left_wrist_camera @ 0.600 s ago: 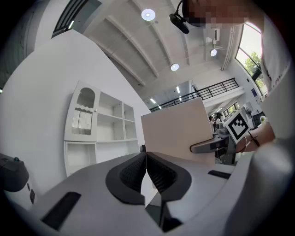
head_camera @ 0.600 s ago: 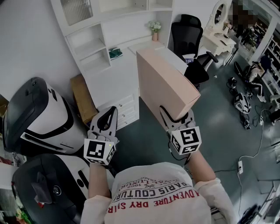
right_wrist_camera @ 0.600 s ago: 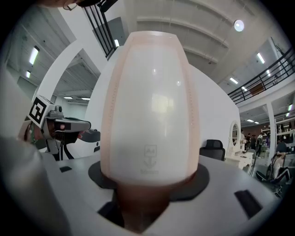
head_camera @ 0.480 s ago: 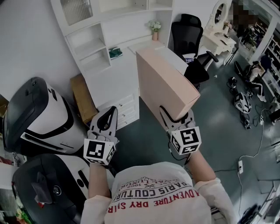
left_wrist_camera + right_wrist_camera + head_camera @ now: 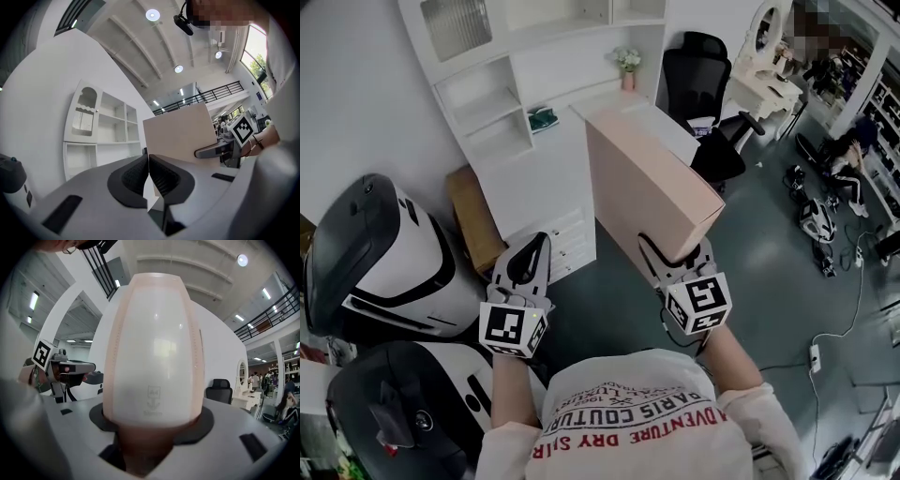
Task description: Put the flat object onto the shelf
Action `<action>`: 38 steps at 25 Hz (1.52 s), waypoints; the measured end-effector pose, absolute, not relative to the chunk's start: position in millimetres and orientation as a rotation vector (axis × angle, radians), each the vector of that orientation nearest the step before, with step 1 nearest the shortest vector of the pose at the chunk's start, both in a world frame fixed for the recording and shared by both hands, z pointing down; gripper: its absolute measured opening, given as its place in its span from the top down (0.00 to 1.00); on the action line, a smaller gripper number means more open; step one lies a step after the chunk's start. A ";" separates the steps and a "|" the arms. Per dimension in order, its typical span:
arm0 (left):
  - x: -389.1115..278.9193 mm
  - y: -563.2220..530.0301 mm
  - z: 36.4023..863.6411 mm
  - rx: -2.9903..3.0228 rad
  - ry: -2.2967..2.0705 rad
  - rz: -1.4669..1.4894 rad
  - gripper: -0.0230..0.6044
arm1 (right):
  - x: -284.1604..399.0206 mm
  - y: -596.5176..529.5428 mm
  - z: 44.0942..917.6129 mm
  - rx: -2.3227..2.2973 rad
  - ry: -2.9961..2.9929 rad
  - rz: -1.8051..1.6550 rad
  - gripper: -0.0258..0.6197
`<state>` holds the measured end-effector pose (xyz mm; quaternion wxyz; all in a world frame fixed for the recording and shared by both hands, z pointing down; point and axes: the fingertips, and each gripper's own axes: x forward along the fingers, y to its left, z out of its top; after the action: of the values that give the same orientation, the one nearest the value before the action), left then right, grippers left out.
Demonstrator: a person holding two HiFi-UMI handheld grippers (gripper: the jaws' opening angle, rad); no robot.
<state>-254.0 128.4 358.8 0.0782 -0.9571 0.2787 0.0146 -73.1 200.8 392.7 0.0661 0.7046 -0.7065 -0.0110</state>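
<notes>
right gripper [image 5: 677, 255]: clamped on the near end of the flat box [image 5: 647, 183]. The jaws sit roughly half apart because the box's thickness fills the gap, with the pads pressing on both broad faces
flat box: pinkish tan, up in the air on its narrow edge. It runs away from the person and tilts upward, with the far end over the white desk top [image 5: 609, 97]. Only the right gripper touches it, and it's not on the shelf
right gripper view: pretty much all box. You're looking at its white narrow face with pink edges and a small A4 mark low down, wedged right between the jaws
left gripper [image 5: 528, 253]: jaws closed tight against each other with nothing in them. It's held level off to the left of the box, well apart from it
left gripper view: the two dark pads meet in the middle. The box's broad side and the other gripper show behind them to the right
shelf unit [image 5: 487, 103]: white with open compartments, past the grippers at the upper left. A green thing [image 5: 544, 116] lies just right of its lower compartment
other stuff: a brown cardboard box [image 5: 473, 216] sits against the white cabinet [image 5: 548, 202], and a black office chair [image 5: 698, 75] is right of the desk. There's a little flower vase [image 5: 628, 64] at the back of the desk and two big black and white machines [image 5: 375, 253] on the left
</notes>
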 end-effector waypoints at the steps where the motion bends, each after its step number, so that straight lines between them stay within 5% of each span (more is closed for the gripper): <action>1: -253.2 127.0 359.7 -2.867 0.836 0.041 0.93 | -71.7 199.1 394.3 2.122 -2.124 -0.033 0.50; 13: -227.5 70.1 372.0 -2.824 0.966 -0.006 0.93 | -29.0 126.6 412.8 2.059 -2.198 -0.009 0.51; 28: -66.0 -51.3 363.3 -2.721 1.285 -0.039 0.93 | 138.6 -40.2 402.0 1.771 -2.427 -0.033 0.52; 38: -7.5 -107.4 338.7 -2.605 1.417 -0.004 0.93 | 190.9 -126.2 378.0 1.599 -2.515 -0.157 0.53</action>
<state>-7.5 -107.4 338.7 0.0879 -0.8751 0.4760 -0.0013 190.9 -126.2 378.0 0.0787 0.5342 -0.8400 -0.0526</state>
